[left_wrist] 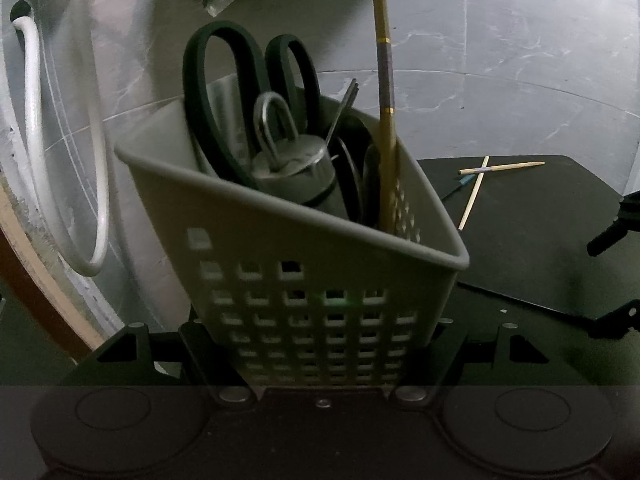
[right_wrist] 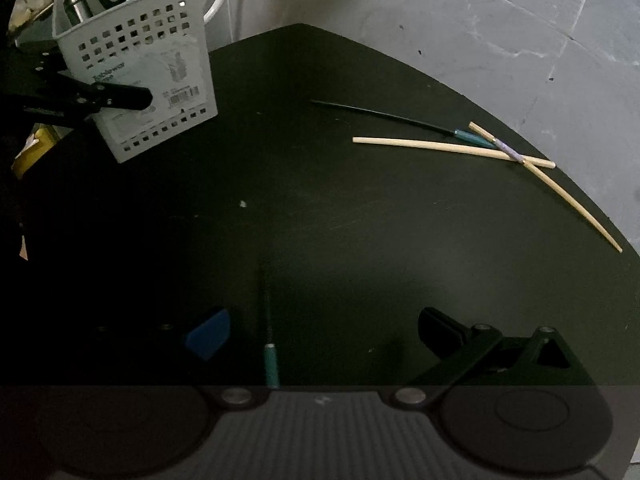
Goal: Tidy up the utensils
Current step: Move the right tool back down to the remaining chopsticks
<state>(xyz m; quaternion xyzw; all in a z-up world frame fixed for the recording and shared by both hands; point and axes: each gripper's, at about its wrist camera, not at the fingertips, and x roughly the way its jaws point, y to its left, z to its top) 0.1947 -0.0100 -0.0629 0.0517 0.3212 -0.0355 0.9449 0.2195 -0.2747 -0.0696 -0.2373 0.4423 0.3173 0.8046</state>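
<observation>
The left gripper [left_wrist: 320, 344] clamps a grey perforated basket [left_wrist: 304, 280], tilted, at the table's [right_wrist: 320, 208] left edge; it holds scissors [left_wrist: 240, 92], a padlock [left_wrist: 288, 160] and a gold pen [left_wrist: 386, 120]. The right gripper [right_wrist: 324, 332] hangs spread above a teal-handled black stick [right_wrist: 269, 344]. Far right, two pale chopsticks [right_wrist: 440, 146] and another teal-handled stick [right_wrist: 400, 118] lie crossed.
</observation>
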